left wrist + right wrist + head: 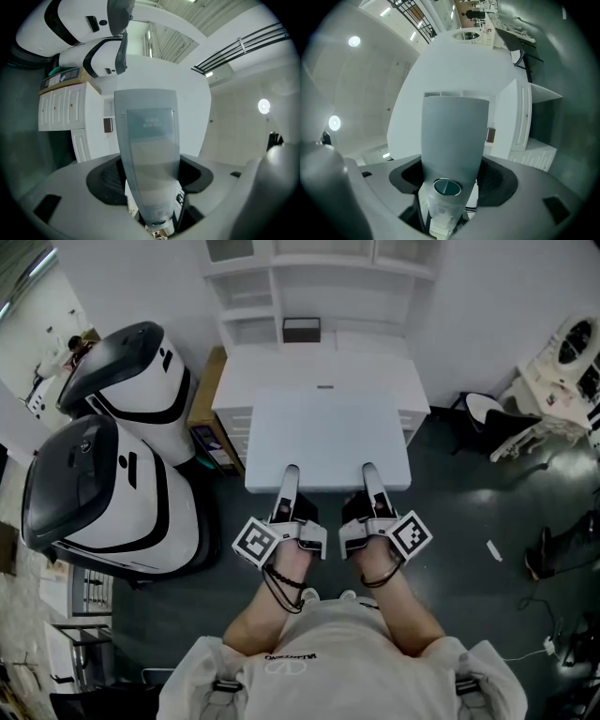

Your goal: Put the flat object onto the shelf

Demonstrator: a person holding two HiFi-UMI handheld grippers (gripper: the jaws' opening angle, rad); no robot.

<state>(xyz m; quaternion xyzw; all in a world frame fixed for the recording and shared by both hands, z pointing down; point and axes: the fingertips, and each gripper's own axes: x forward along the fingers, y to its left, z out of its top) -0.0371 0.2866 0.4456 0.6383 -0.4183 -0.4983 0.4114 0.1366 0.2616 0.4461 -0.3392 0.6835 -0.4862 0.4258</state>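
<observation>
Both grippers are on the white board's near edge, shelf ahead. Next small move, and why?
Probably ease the board forward, keeping it level. The left gripper and right gripper appear clamped on its near edge, and its far edge sits short of the shelf openings behind the cabinet top.

Two large white machines with black tops fill the left of the head view, one at the upper left (131, 381) and one below it (103, 493), with a brown box (208, 390) just right of the upper one. On the dark floor (469, 549) at right lies a small white strip (494, 550). Above it stands a black chair (487, 413) beside white equipment (567, 362).
</observation>
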